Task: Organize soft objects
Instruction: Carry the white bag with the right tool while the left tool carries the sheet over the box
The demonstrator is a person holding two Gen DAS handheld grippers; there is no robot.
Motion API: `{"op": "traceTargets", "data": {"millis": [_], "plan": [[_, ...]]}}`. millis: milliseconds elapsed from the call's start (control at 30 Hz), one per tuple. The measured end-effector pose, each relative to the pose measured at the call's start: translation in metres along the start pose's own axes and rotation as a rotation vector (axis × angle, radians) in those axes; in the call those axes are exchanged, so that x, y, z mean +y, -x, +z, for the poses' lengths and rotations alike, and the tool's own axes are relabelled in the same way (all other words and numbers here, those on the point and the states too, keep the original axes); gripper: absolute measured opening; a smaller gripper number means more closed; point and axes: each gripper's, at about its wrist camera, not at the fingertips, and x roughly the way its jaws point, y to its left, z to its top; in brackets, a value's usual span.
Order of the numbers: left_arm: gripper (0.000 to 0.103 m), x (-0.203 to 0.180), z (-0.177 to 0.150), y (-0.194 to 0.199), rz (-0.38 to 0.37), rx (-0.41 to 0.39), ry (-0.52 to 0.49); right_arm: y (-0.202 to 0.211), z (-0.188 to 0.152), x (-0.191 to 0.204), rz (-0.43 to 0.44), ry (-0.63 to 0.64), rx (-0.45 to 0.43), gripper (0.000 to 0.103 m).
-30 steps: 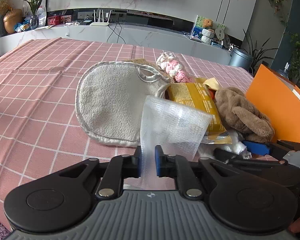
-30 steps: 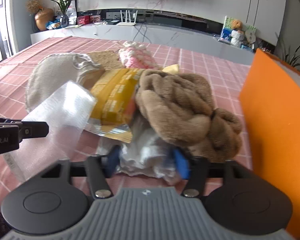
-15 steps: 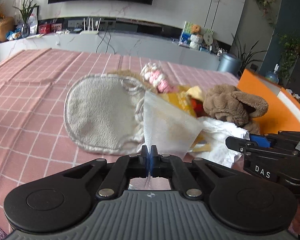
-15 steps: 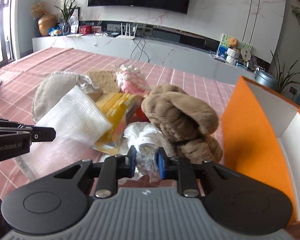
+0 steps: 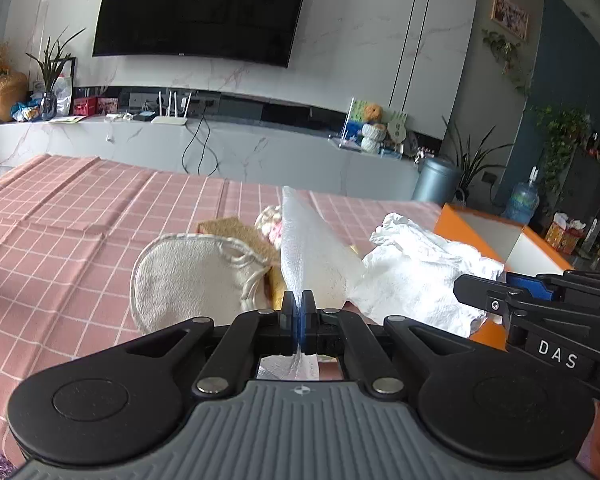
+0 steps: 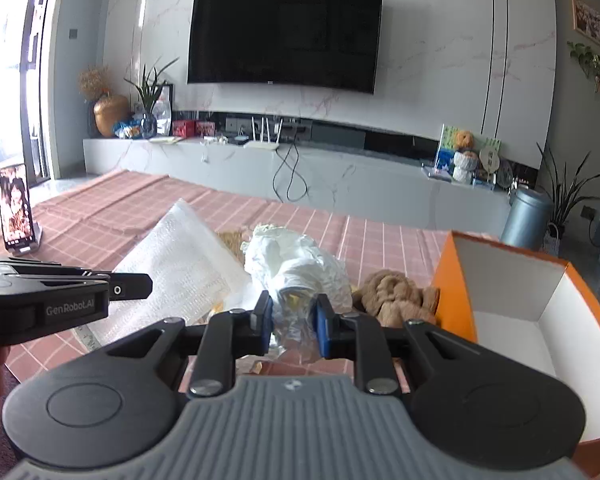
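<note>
Where you look along the left gripper (image 5: 298,307), your fingers are pinched fully together on the edge of a clear bubble-wrap sheet (image 5: 312,256), which rises above the pink checked tablecloth (image 5: 60,220), with a beige mitt (image 5: 188,276) lying beyond it and the orange box (image 5: 496,236) at the right. Through the right wrist view, your right gripper (image 6: 292,320) holds a crumpled white plastic bag (image 6: 300,268) between narrowly spaced pads, lifted clear of the cloth; just beside it, the orange box shows a bare white interior, and a brown plush toy (image 6: 396,292) lies against its outer wall.
</note>
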Motion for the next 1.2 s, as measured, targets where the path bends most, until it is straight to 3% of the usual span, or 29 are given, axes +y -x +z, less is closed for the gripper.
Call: {"op": "traceTargets", "data": {"millis": [500, 767, 1033, 1200], "plan": [[0.001, -0.029, 0.03, 0.032, -0.02, -0.112, -0.081, 0.068, 0.011, -0.056, -0.15, -0.003, -0.112, 0.02], [0.001, -0.082, 0.047, 0.025, -0.141, -0.121, -0.167, 0.091, 0.008, -0.101, -0.254, 0.014, -0.096, 0.02], [0.001, -0.145, 0.062, -0.012, -0.327, -0.053, -0.203, 0.095, 0.003, -0.157, -0.319, 0.007, -0.006, 0.02], [0.001, -0.167, 0.062, -0.058, -0.429, 0.115, -0.154, 0.076, -0.004, -0.193, -0.301, 0.007, 0.125, 0.021]]}}
